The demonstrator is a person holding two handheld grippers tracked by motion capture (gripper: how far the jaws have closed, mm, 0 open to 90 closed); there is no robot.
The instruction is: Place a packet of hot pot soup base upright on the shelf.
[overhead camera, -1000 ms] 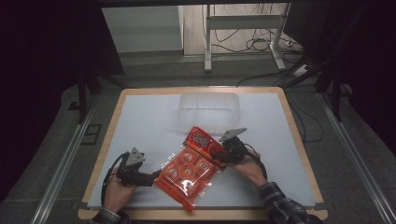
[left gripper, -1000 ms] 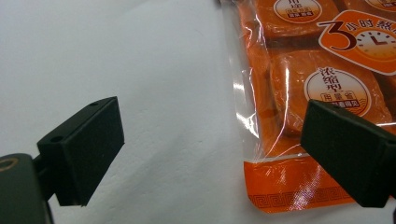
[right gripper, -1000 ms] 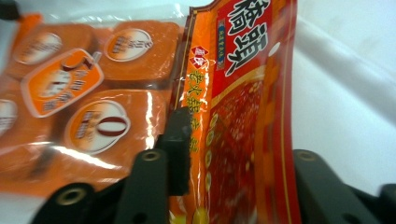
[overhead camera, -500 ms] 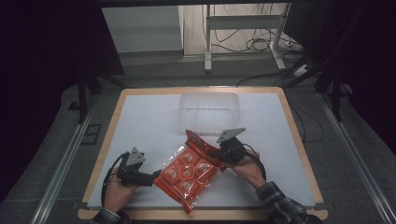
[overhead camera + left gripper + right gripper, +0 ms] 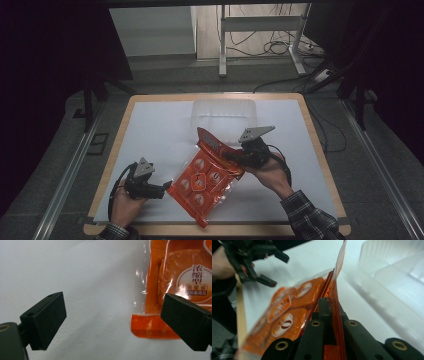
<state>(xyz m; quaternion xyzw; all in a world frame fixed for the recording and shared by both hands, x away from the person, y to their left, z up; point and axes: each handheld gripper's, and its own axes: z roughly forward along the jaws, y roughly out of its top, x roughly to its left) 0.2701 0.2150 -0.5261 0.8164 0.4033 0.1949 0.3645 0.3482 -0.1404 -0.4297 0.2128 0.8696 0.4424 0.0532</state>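
Left gripper (image 5: pixel 162 187), jaws wide and empty, sits just beside the low end of the orange crinkly plastic packet of round portions (image 5: pixel 205 182). Packet lies tilted on the white table sheet (image 5: pixel 155 135); right gripper (image 5: pixel 231 156) is clamped on its thin side seam. It looks light, floppy and slippery, so grip the flat seams. Clear plastic tub (image 5: pixel 225 111) sits behind.

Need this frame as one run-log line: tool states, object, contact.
right tool: shut on orange snack bag, one edge raised | left tool: open, beside bag, no contact | clear plastic tray: behind bag

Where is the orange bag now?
High view: the orange bag lies front centre on the table, between both grippers, its top edge clamped by the right gripper.
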